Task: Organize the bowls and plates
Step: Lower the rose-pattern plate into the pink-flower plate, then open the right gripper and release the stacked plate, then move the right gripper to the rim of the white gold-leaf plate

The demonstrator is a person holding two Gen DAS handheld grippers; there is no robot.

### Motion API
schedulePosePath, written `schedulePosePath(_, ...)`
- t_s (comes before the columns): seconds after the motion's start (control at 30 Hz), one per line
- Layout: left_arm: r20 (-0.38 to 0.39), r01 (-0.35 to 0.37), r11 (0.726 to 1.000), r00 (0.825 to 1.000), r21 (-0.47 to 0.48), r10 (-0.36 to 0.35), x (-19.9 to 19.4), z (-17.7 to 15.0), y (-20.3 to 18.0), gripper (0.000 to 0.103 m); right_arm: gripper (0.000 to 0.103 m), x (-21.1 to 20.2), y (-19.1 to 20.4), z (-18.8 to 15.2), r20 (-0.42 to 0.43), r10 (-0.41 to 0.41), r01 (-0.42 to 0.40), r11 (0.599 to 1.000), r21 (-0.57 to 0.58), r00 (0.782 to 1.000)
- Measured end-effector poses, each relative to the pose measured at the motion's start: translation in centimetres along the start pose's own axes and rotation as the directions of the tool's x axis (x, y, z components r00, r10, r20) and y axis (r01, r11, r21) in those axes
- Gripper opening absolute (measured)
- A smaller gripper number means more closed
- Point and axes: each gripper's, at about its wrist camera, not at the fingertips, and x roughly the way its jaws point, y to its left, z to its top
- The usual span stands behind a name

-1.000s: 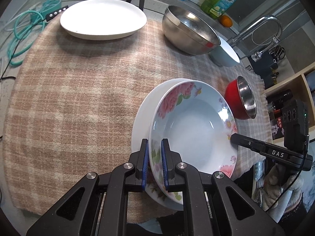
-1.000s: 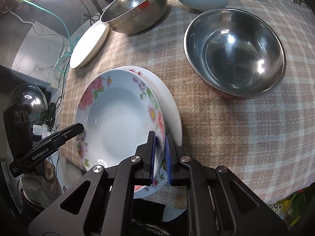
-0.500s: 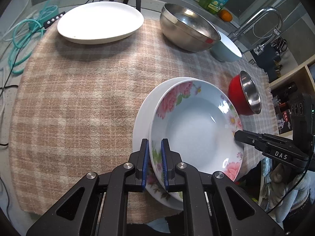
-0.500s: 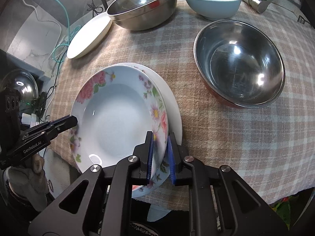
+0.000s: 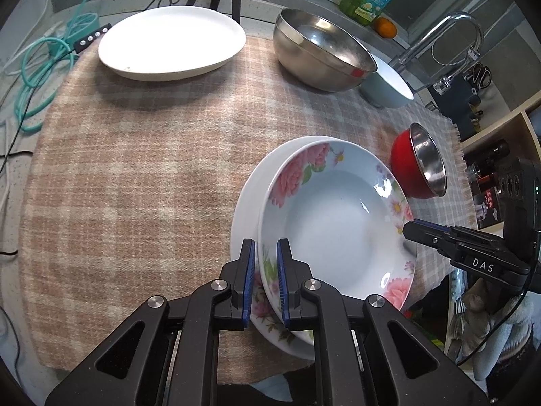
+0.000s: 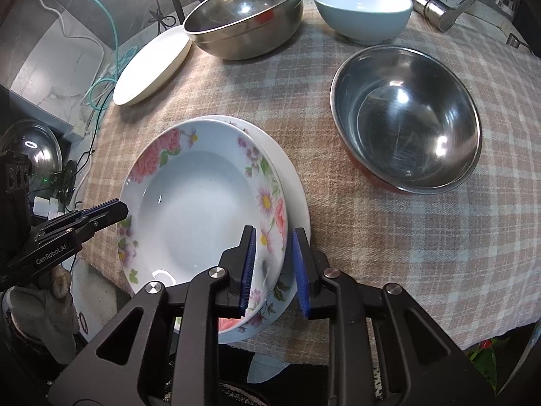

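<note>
Open cloth [image 5: 135, 176] is lying left of the stacked floral plates [image 5: 331, 216]; a red bowl [image 5: 419, 169] is crowding their right side.

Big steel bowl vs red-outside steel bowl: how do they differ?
The big steel bowl is bare metal outside; the red bowl has a red outer shell. The big steel bowl sits at the cloth's far edge beside the white plate; the red bowl sits nearer, right of the floral plate. Both are upright, empty, with shiny steel interiors.
</note>
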Motion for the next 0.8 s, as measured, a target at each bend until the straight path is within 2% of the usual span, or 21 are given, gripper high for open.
schedulePosePath(0.07, 0.005, 0.006, 1.000, 1.000, -0.004, -0.006, -0.3, 0.1, 0.2, 0.011, 0.035, -0.4, -0.1, 0.1, 0.014, -0.003, 0.003, 1.000, 0.006, 1.000)
schedulePosePath(0.27, 0.026, 0.025, 1.000, 0.999, -0.017, -0.024, -1.2, 0.6, 1.0, 0.012, 0.035, -1.9, 0.3, 0.9, 0.064, 0.011, -0.012, 1.000, 0.018, 0.998)
schedulePosePath(0.47, 0.059, 0.047, 0.998, 0.997, -0.032, -0.045, -2.4, 1.9, 2.3, 0.013, 0.037, -3.4, 1.7, 2.1, 0.124, 0.093, -0.098, 0.995, 0.035, 0.988)
schedulePosePath(0.53, 0.073, 0.042, 0.999, 0.997, -0.033, -0.040, -2.8, 2.6, 2.9, 0.022, 0.041, -3.6, 2.4, 2.8, 0.138, 0.120, -0.127, 0.991, 0.037, 0.983)
schedulePosePath(0.6, 0.094, 0.038, 0.999, 0.995, -0.037, -0.034, -3.4, 3.3, 3.8, 0.023, 0.044, -3.7, 3.2, 3.5, 0.149, 0.142, -0.148, 0.989, 0.029, 0.979)
schedulePosePath(0.8, 0.147, 0.010, 0.999, 0.989, -0.051, -0.002, -4.9, 6.2, 7.0, 0.023, 0.044, -3.3, 6.4, 6.0, 0.158, 0.208, -0.211, 0.977, 0.008, 0.965)
